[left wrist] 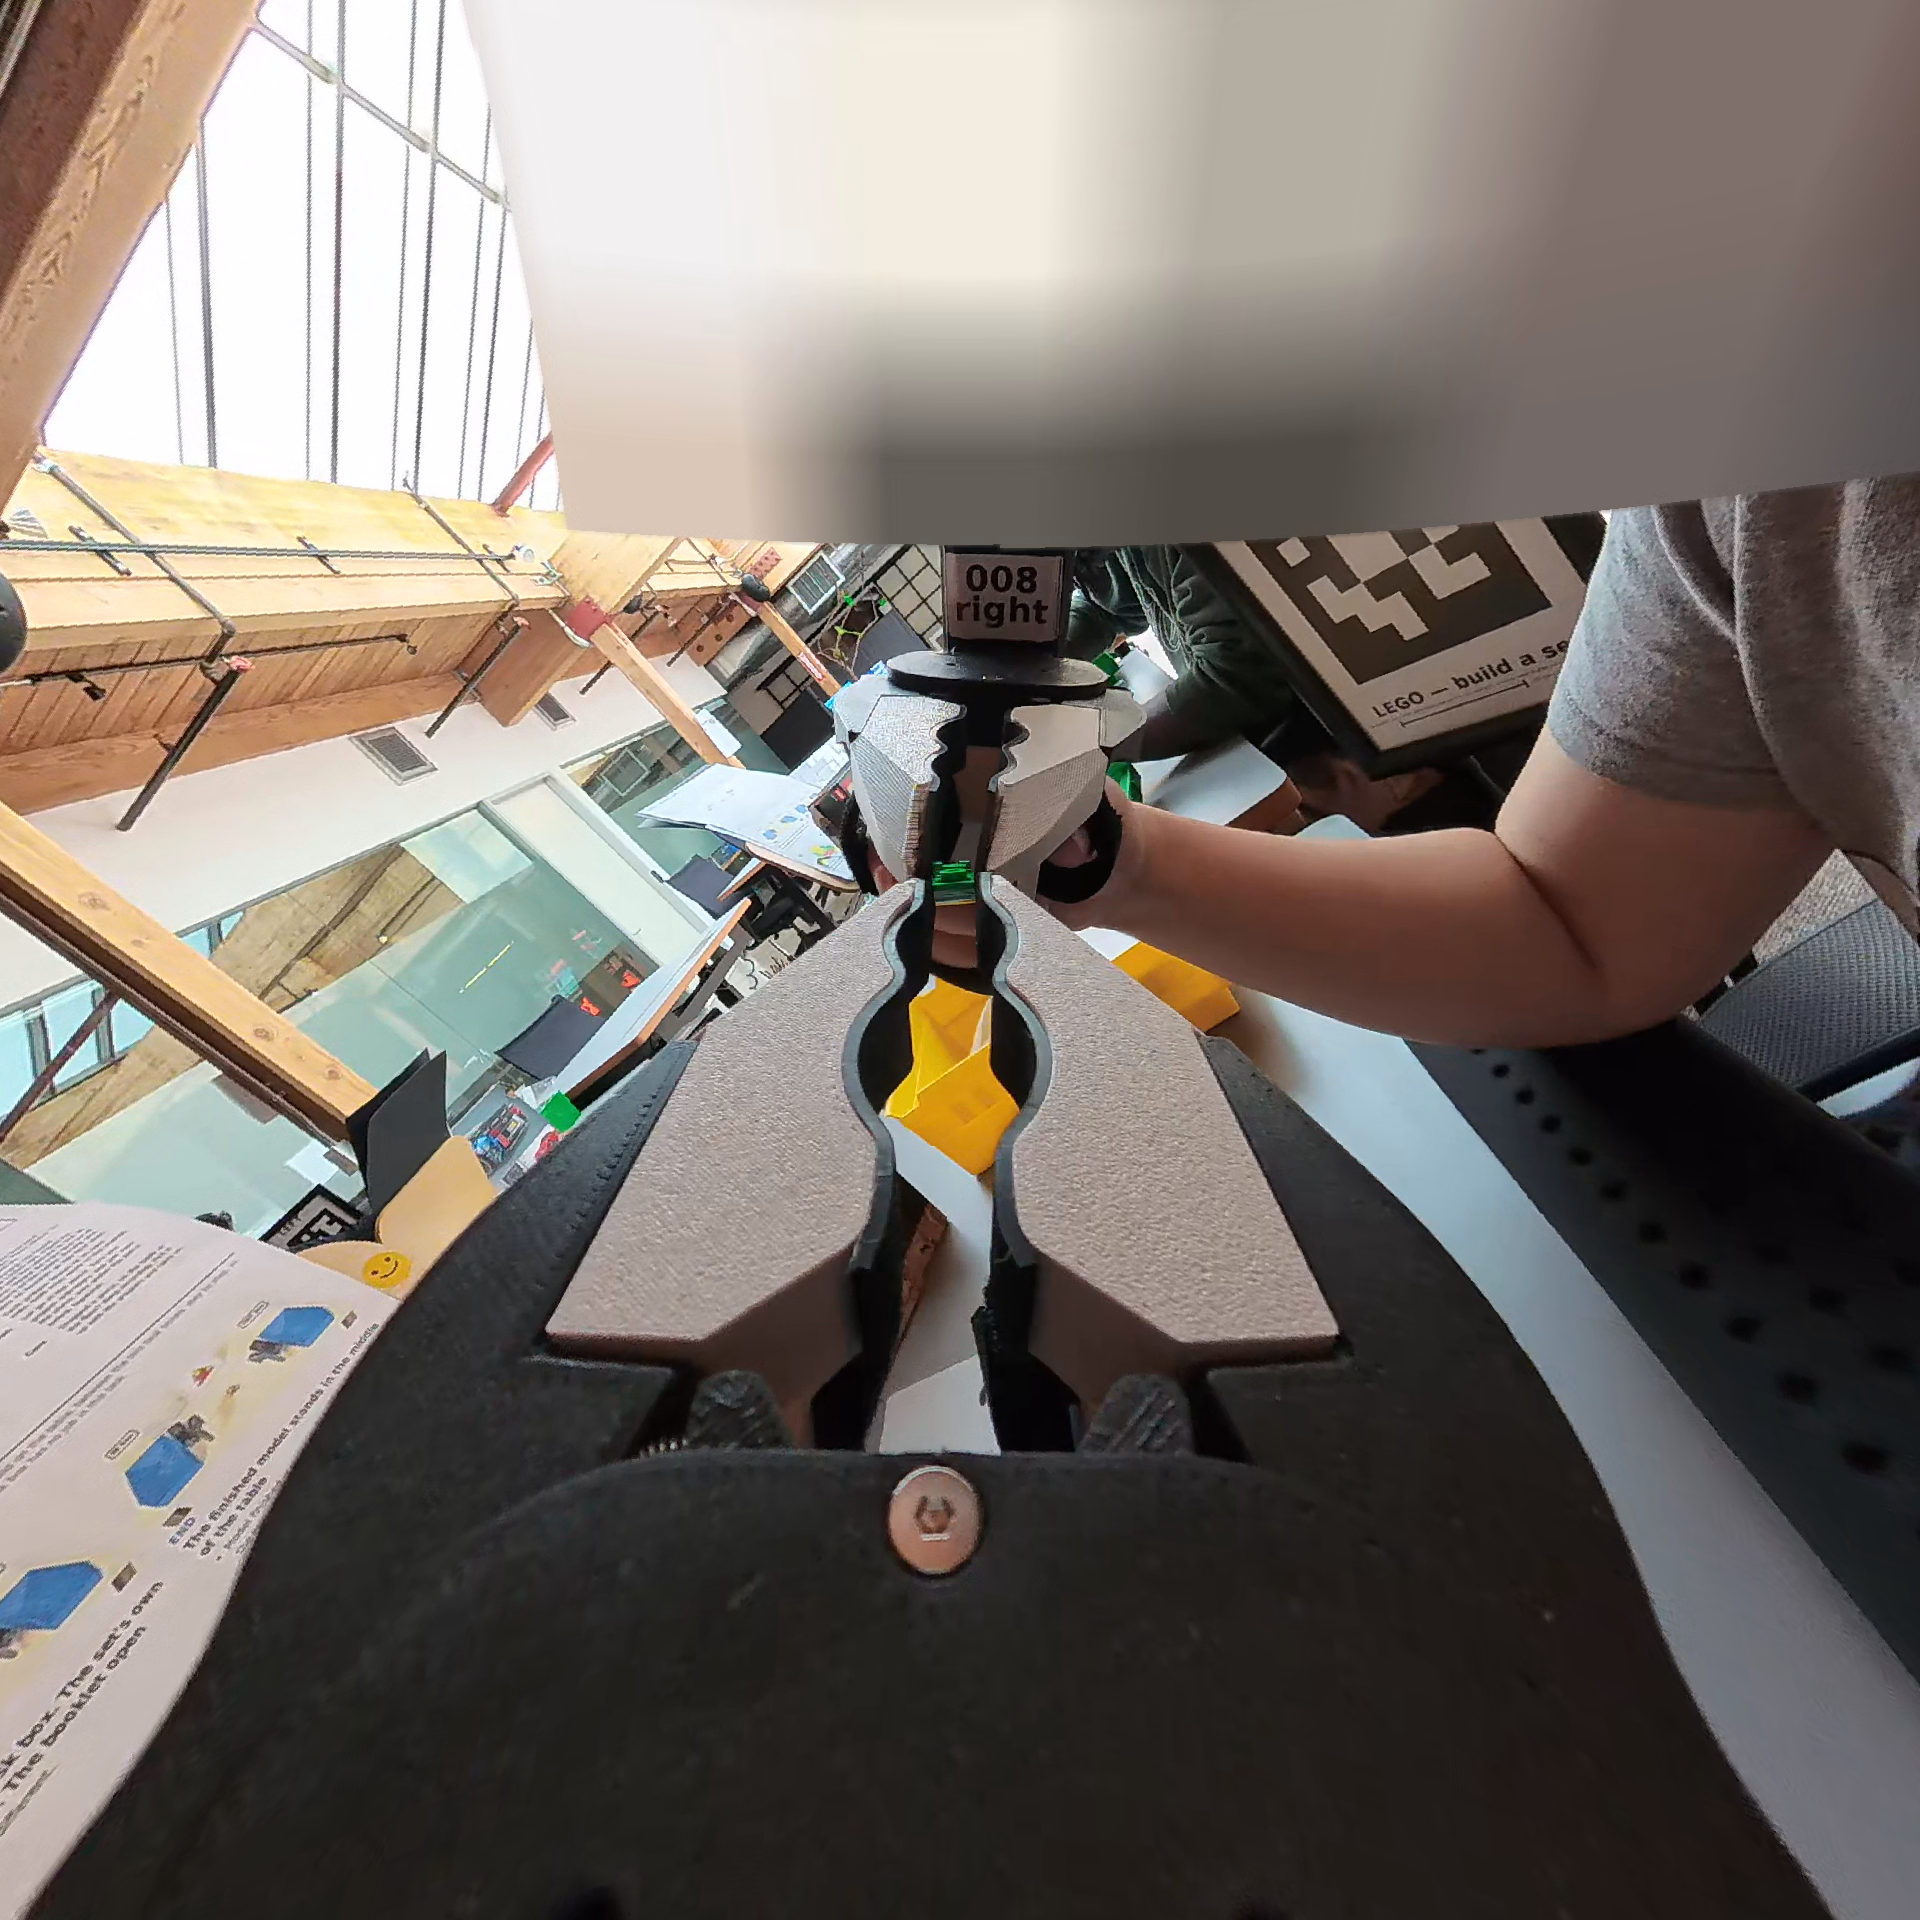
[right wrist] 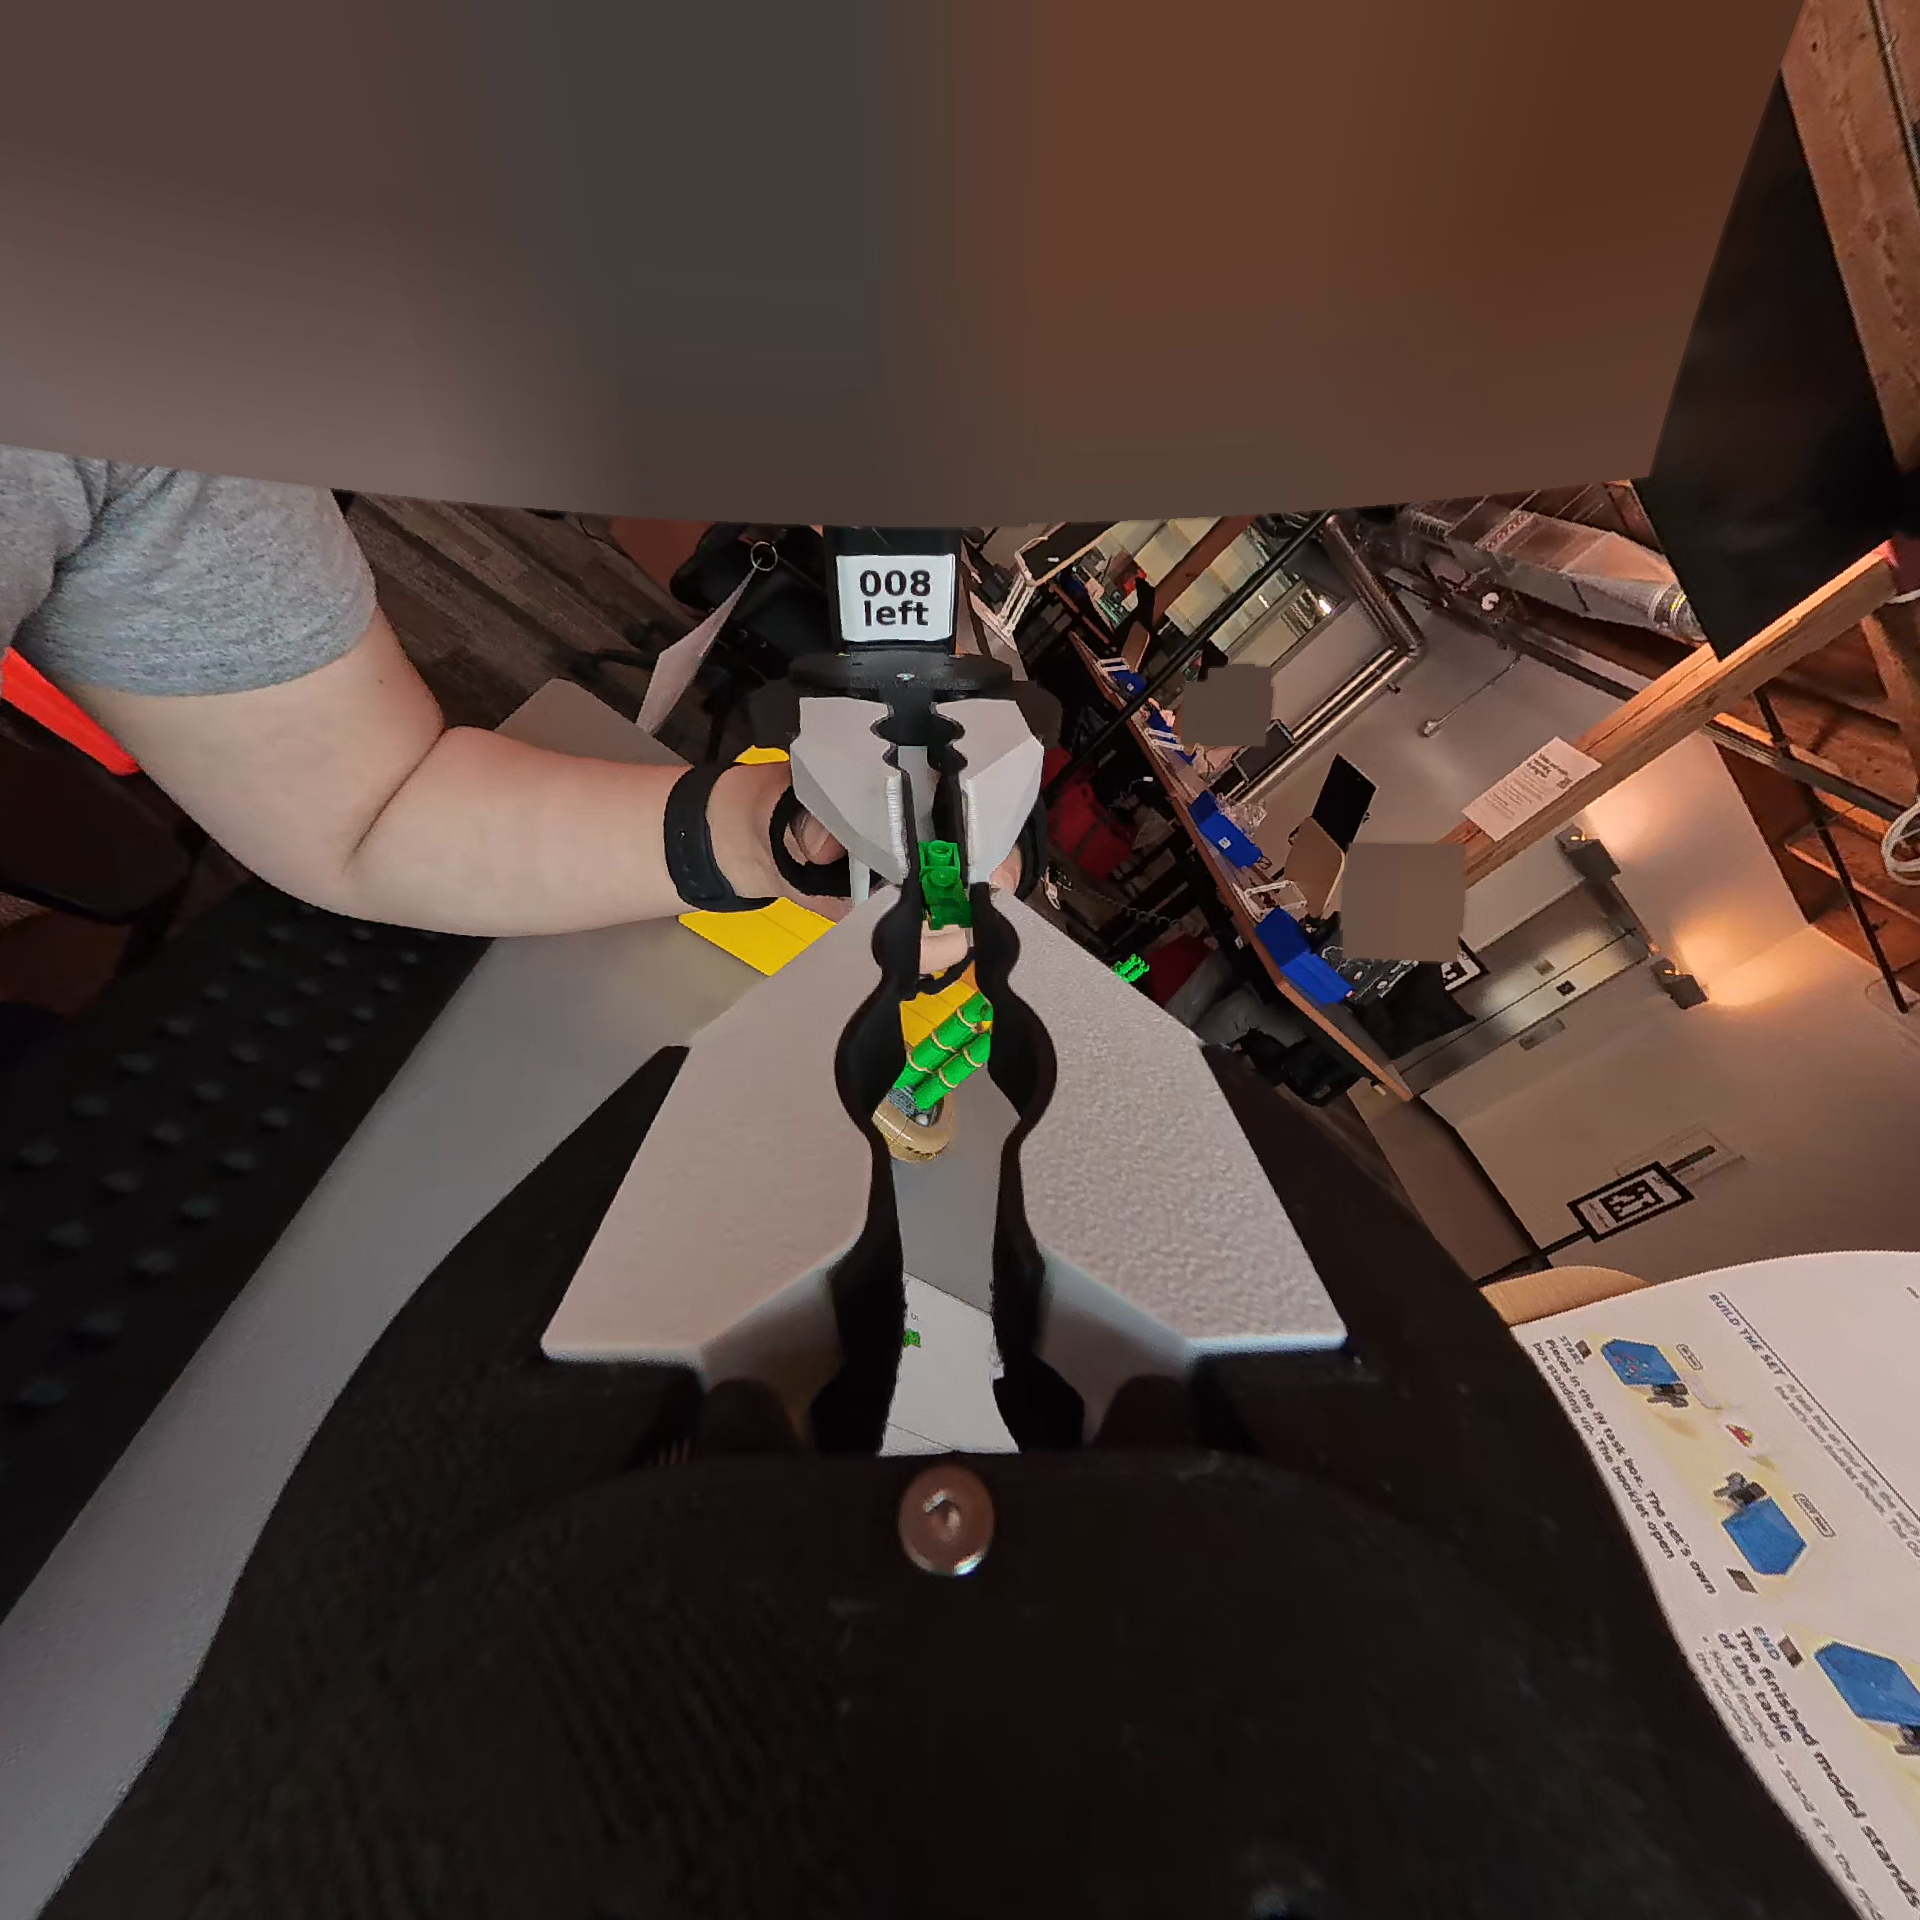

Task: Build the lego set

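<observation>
My two grippers face each other tip to tip, raised above the white table. In the left wrist view, my left gripper (left wrist: 954, 891) is shut on a small green lego piece (left wrist: 954, 876), and the right gripper (left wrist: 966, 821) meets it from the far side. In the right wrist view, my right gripper (right wrist: 943, 914) is shut on the lower end of a green lego piece (right wrist: 941, 885), whose upper end sits between the left gripper's fingertips (right wrist: 904, 831). I cannot tell whether this is one piece or two joined. A green lego assembly with tan-tipped cylinders (right wrist: 943, 1047) lies on the table below.
Yellow bins (left wrist: 951, 1091) (right wrist: 764, 930) stand on the white table (left wrist: 1351, 1101). A printed instruction sheet (left wrist: 135, 1455) (right wrist: 1766, 1475) lies near me. A black perforated board (left wrist: 1714, 1195) (right wrist: 156, 1091) borders the table. A tan round part (right wrist: 914, 1135) lies beside the green assembly. Only a small space, under 4 cm, lies between the two pairs of fingers.
</observation>
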`<state>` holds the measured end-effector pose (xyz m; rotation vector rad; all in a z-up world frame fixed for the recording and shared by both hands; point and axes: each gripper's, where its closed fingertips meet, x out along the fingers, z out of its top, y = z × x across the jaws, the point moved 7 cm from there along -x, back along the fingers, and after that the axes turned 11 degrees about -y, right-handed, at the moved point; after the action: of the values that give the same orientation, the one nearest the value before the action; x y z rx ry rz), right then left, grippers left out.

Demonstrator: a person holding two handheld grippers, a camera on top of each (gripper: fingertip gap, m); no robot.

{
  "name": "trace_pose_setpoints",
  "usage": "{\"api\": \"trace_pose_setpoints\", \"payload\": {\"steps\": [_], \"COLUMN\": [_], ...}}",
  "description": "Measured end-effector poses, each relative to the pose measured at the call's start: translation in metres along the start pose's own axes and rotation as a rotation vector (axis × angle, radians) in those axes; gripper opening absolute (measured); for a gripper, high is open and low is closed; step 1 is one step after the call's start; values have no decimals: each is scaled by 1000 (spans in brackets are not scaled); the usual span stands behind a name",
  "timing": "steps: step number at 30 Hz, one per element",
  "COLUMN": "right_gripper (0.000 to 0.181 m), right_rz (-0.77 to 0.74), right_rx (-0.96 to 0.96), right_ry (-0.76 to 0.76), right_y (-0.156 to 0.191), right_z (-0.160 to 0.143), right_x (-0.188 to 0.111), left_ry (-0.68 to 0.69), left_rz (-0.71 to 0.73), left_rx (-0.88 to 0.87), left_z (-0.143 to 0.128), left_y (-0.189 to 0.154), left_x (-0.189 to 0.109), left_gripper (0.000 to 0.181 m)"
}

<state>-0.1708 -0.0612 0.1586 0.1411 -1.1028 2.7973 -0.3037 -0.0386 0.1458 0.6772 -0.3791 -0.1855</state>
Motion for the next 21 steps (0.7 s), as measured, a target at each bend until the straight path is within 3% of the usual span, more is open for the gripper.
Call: {"api": "trace_pose_setpoints", "payload": {"steps": [21], "right_gripper": [8], "right_rz": [-5], "right_rx": [46], "right_ry": [-57], "right_y": [-5], "right_z": [-1], "right_x": [-3], "left_ry": [-27], "left_rz": [43], "left_rx": [14], "left_z": [0], "left_y": [1], "left_x": [4], "left_gripper": [6]}}
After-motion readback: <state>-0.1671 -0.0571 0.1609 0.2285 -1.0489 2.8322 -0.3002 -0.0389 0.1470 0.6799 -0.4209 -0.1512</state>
